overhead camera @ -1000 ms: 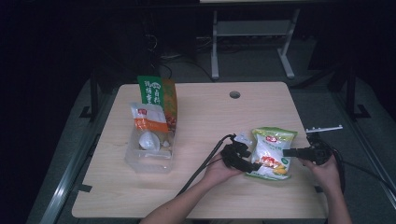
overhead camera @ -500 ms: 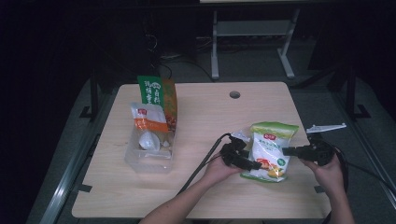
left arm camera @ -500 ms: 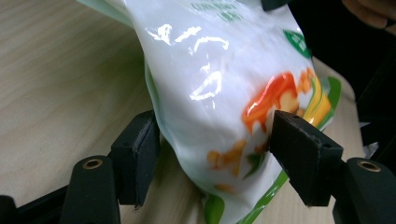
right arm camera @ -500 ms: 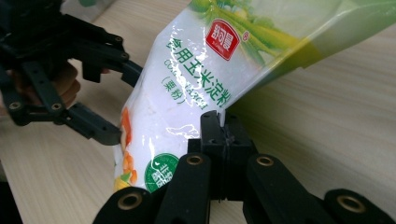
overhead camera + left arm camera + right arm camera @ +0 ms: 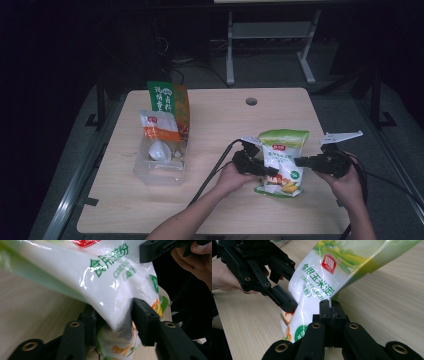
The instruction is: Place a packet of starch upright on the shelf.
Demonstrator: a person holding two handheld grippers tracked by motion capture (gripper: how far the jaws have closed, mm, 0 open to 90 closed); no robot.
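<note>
A white and green corn starch bag (image 5: 283, 156) stands nearly upright over the table's front right part, held from both sides. My left gripper (image 5: 270, 172) is shut on its lower left edge; in the left gripper view the bag (image 5: 110, 277) is bunched between the two black jaws of that gripper (image 5: 115, 322). My right gripper (image 5: 299, 161) is shut on the bag's right edge seam. In the right gripper view the right gripper (image 5: 331, 312) pinches the thin seam of the bag (image 5: 317, 282), with the left gripper (image 5: 284, 302) clamped on the far side.
A clear plastic bin (image 5: 150, 175) sits at the table's left, holding a green and orange packet (image 5: 167, 100) and a white and orange packet (image 5: 159, 129). A round cable hole (image 5: 251, 101) lies near the wooden table's (image 5: 220, 115) far edge. Cables trail off the front edge.
The bag has been lifted from a slanted lie to a more upright stand and shifted slightly left. The right gripper has moved in toward the bag's edge.
</note>
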